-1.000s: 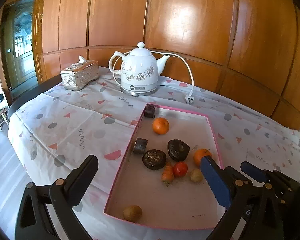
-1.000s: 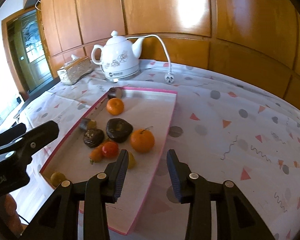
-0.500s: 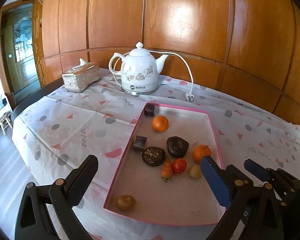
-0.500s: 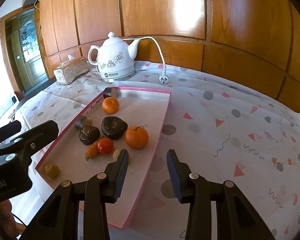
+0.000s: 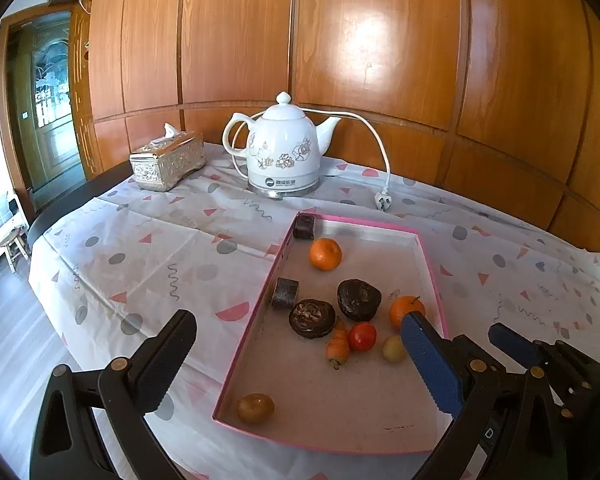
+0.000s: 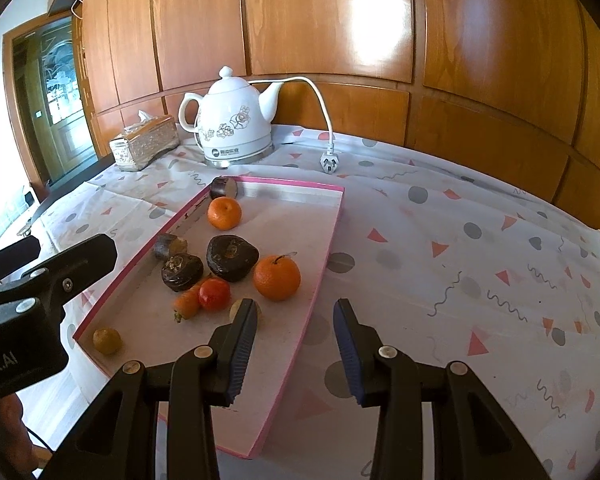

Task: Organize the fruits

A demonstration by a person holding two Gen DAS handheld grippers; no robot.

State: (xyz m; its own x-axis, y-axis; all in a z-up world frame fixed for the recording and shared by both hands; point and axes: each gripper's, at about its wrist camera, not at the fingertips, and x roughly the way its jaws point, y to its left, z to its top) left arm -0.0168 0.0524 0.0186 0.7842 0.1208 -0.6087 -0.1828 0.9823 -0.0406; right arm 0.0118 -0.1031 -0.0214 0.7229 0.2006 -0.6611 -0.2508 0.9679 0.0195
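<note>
a pink-rimmed tray is seen on a patterned cloth, w/ the fruit scattered inside it. the left gripper is held wide open above the tray's near end, nothing between its fingers. the right gripper is also held open & empty, over the tray's right rim, its left finger above the tray and the other over the cloth.

in the tray: one orange is placed near the far end, just beside a dark chunk in the far left corner. a 2nd orange w/ a stem is found near the right rim. two dark wrinkled fruits are set side by side mid-tray, w/ another dark chunk against the left rim. a tomato is touching a small carrot, and a pale round fruit is partly hidden by a finger. a brown round fruit lies alone in the near left corner.

beyond the tray a white kettle w/ unplugged cord and a tissue box are seen
</note>
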